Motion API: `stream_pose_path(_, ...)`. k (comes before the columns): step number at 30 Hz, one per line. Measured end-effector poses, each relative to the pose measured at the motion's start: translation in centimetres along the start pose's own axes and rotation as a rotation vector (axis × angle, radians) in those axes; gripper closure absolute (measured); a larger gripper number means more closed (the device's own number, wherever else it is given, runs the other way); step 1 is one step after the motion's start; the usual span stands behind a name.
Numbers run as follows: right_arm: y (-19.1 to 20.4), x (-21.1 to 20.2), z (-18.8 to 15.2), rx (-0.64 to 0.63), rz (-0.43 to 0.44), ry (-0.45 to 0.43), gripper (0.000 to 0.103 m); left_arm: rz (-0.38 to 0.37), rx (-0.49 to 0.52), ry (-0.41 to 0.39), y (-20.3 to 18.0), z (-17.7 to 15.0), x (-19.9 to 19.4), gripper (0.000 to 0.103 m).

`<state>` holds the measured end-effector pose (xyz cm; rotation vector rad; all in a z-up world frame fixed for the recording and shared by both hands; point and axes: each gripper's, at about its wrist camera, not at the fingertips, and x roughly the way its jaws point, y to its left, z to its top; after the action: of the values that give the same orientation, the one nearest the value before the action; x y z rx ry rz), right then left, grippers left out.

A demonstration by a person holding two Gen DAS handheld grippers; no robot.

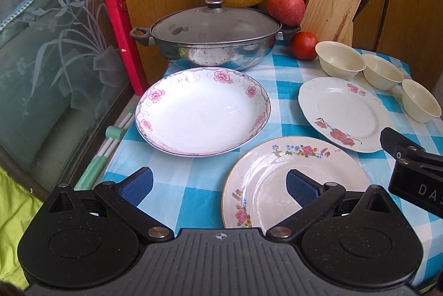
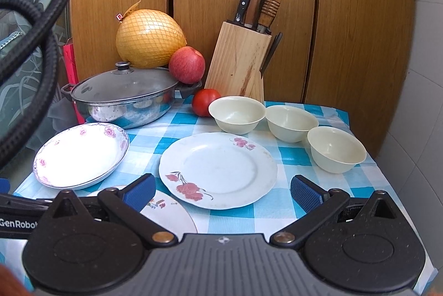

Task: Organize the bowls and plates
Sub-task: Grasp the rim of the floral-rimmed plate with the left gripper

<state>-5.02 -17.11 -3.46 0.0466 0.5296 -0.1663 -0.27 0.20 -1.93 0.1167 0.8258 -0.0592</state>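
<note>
Both jaws stand spread and empty: the left gripper hangs over the near multicoloured-flower plate, the right gripper over the red-flower plate. Only the left wrist view shows the deep pink-rimmed plate whole, just ahead of its left finger. Only the right wrist view shows a black cable and the three cream bowls in full, ahead and to the right.
</note>
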Motion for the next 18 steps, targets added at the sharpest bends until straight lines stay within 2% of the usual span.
stream_pose_path(18,0.45,0.13,-0.43,-0.024,-0.001,0.024,0.001,0.003,-0.005,0.002,0.38,-0.12,-0.13,0.000)
